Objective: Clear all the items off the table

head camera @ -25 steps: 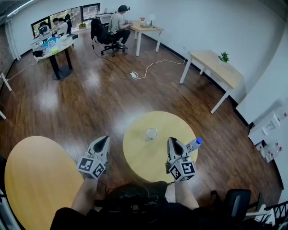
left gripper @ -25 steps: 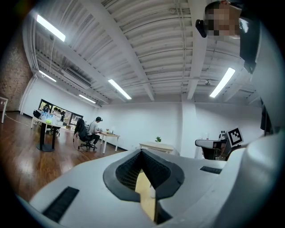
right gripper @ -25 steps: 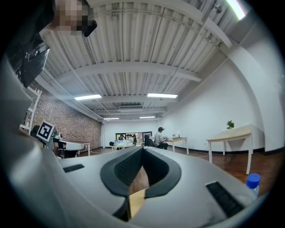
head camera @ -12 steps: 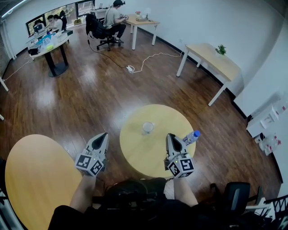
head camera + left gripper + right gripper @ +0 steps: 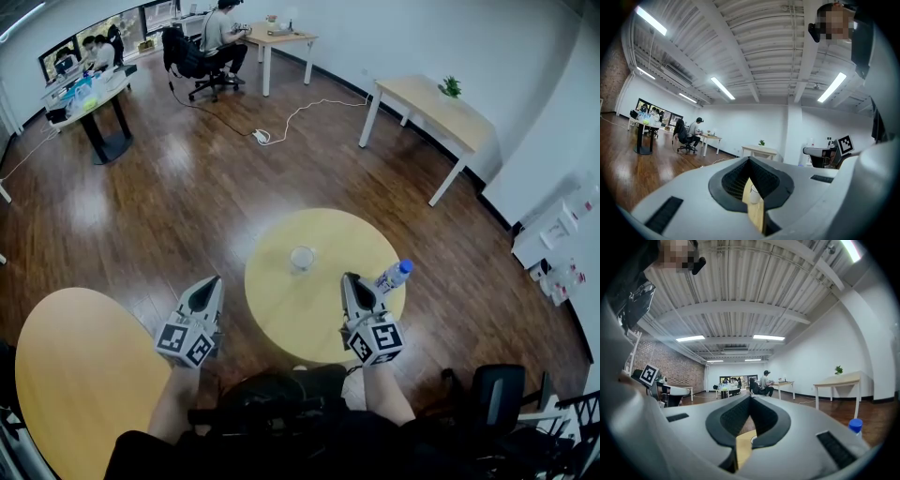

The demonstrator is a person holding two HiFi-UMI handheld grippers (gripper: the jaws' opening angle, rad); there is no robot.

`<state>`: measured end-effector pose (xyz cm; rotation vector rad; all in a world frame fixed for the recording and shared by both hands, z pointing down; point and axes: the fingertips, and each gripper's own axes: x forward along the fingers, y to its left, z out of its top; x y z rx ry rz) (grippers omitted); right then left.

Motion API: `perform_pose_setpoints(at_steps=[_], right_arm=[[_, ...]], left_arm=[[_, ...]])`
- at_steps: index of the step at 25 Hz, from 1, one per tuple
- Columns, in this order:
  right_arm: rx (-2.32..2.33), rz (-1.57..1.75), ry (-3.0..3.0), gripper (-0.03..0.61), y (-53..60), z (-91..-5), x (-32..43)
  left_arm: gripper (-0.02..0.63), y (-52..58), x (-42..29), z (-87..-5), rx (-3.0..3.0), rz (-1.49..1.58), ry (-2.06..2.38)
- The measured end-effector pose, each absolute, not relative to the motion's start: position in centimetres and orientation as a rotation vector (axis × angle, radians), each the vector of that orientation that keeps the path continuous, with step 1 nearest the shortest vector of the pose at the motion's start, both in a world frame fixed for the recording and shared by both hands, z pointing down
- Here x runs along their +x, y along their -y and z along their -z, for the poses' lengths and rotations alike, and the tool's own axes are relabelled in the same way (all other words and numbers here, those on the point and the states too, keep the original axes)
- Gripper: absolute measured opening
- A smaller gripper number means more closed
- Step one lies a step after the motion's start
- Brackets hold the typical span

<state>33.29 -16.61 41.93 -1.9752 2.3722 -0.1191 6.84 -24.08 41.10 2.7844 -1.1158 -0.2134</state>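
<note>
A round yellow table (image 5: 281, 319) stands just in front of me. On it are a clear plastic cup (image 5: 302, 258) near the middle and a clear bottle with a blue cap (image 5: 394, 276) lying at the right edge. My left gripper (image 5: 208, 285) hovers shut and empty off the table's left side, pointing level. My right gripper (image 5: 349, 280) is shut and empty over the table's near right part, just left of the bottle. In the left gripper view the cup (image 5: 753, 193) shows below the closed jaws. The bottle's blue cap (image 5: 855, 425) shows at the lower right of the right gripper view.
A second round yellow table (image 5: 75, 375) is at my lower left. A long wooden table with a plant (image 5: 427, 101) stands far right, white shelving (image 5: 553, 248) along the right wall, and a black chair (image 5: 492, 403) at my right. People sit at desks (image 5: 225, 33) far back.
The head view has drifted slightly, sliding the room leftward in the picture. Both grippers, the cup and the bottle keep their places.
</note>
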Motion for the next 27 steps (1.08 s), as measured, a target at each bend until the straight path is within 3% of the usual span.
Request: perform_pose_setpoints(at_steps=[27], right_arm=[[-1.948,0.22,-2.388,0.002,16.8,-44.6,33.5]], left_arm=[[-0.003,23.1,5.2,-42.8,2.723,0.161,1.205]])
